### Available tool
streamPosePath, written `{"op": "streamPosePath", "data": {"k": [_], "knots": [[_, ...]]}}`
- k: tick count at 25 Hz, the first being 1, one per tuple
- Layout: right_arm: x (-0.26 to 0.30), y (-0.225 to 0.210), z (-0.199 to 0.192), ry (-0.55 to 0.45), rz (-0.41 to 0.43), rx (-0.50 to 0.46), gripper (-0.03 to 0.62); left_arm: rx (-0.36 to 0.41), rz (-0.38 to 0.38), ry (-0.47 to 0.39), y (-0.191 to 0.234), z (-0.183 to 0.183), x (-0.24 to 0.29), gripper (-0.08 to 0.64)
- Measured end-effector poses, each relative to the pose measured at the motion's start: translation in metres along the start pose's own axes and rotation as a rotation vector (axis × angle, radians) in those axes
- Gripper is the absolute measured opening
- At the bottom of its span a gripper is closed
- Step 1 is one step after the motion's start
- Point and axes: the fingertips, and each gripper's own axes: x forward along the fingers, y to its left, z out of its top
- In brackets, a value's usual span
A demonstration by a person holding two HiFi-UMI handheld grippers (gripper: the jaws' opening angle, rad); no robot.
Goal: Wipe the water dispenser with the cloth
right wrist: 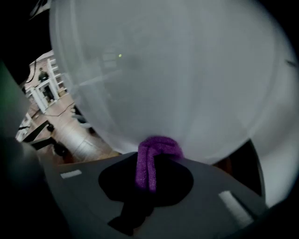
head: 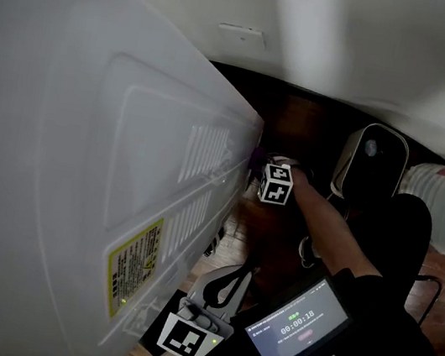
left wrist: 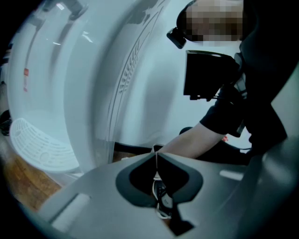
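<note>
The purple cloth is pinched in the right tongs and held against the white water dispenser; the left tongs are pressed together, empty.

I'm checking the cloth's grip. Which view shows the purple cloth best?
The right gripper view: the purple cloth sits folded between the jaws, against the water dispenser. The head view shows only a purple sliver; the left gripper view shows none.

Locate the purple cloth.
In the right gripper view, the purple cloth is clamped in the right tongs, against the white water dispenser.
</note>
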Motion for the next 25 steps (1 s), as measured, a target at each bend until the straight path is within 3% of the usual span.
{"op": "streamPosePath", "data": {"k": [3, 8, 10, 13, 16, 20, 22, 25], "knots": [[0.012, 0.070, 0.013, 0.013, 0.140, -0.117, 0.061, -0.013, -0.003, -0.011, 0.004, 0.000, 0.004, 0.029], [0.015, 0.127, 0.021, -0.047, 0.232, -0.114, 0.061, -0.037, -0.012, -0.026, 0.000, 0.003, 0.007, 0.029], [0.021, 0.113, 0.010, -0.035, 0.194, -0.099, 0.061, -0.032, -0.016, -0.026, -0.003, 0.004, 0.007, 0.029], [0.014, 0.050, -0.003, -0.018, 0.062, -0.006, 0.061, -0.035, -0.012, -0.022, -0.005, 0.004, 0.004, 0.031], [-0.008, -0.030, -0.010, -0.043, -0.110, 0.136, 0.061, -0.048, -0.003, -0.019, -0.003, 0.005, 0.000, 0.029], [-0.060, -0.129, -0.004, -0.156, -0.302, 0.351, 0.061, -0.048, -0.021, -0.016, 0.003, 0.004, 0.001, 0.029], [-0.081, -0.144, 0.006, -0.171, -0.332, 0.339, 0.061, -0.049, -0.037, -0.025, 0.007, 0.003, -0.001, 0.029], [-0.098, -0.124, 0.025, -0.159, -0.305, 0.259, 0.061, -0.039, -0.062, -0.048, 0.002, 0.004, -0.012, 0.029]]}}
